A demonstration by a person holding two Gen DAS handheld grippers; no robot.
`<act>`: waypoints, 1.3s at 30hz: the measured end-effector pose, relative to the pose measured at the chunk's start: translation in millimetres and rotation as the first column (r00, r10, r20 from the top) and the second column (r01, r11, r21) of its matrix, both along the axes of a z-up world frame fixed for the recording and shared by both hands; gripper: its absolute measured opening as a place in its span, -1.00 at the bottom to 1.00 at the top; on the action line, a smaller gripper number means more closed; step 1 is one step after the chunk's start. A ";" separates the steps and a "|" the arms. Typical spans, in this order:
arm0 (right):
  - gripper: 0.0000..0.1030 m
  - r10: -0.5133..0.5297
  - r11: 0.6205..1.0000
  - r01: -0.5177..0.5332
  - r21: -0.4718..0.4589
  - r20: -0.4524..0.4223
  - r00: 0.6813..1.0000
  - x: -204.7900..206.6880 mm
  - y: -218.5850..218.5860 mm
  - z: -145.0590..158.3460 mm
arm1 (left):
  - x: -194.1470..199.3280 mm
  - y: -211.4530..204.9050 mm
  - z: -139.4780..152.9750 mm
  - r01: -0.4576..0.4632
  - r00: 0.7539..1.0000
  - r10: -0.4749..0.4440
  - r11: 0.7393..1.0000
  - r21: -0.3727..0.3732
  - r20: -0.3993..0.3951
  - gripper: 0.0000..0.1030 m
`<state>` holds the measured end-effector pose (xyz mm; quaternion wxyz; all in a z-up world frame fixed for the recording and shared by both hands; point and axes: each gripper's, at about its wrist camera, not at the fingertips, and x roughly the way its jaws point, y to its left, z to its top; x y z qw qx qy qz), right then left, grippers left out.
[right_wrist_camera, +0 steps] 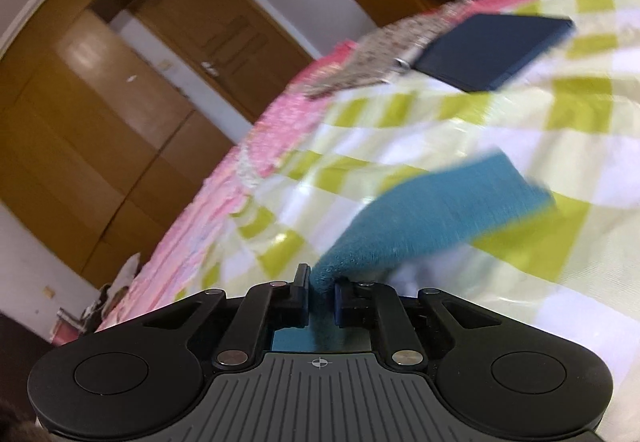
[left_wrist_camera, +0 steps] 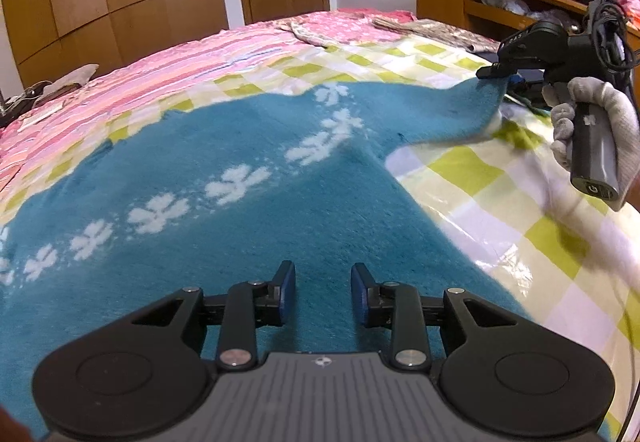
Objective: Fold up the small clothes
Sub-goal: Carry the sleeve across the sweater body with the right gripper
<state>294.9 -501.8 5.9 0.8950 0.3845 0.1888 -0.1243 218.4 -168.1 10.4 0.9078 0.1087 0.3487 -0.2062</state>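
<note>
Left wrist view: the left gripper (left_wrist_camera: 323, 292) is hovering with fingers wide apart over the teal fleece garment (left_wrist_camera: 224, 209), which is lying spread on the checked bedspread (left_wrist_camera: 520, 209). The right gripper (left_wrist_camera: 494, 71) is lifting its far corner.

Right wrist view: the right gripper (right_wrist_camera: 322, 296) is pinching teal fleece (right_wrist_camera: 420, 217) between narrow fingers. Carrying that corner across evenly, while the left anchors the near edge, would probably be giving a clean fold.

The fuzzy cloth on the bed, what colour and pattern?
Teal cloth with white flower prints, clearest from the left wrist.
</note>
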 end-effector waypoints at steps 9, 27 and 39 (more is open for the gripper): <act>-0.78 0.226 0.952 -0.216 -0.215 0.023 0.974 9.2 93.5 41.2 | -18.0 47.5 4.4 -0.038 0.999 0.038 0.999 0.008 0.008 -0.29; -0.79 0.462 0.178 -0.556 -0.812 -0.430 0.775 48.1 425.5 -22.3 | -32.2 192.1 -10.3 -0.168 0.986 0.167 0.981 -0.093 -0.021 -0.29; -0.71 0.423 0.107 -0.568 -0.816 -0.479 0.769 49.3 450.8 -30.7 | -38.1 217.5 -10.5 -0.178 0.984 0.177 0.973 -0.147 -0.017 -0.29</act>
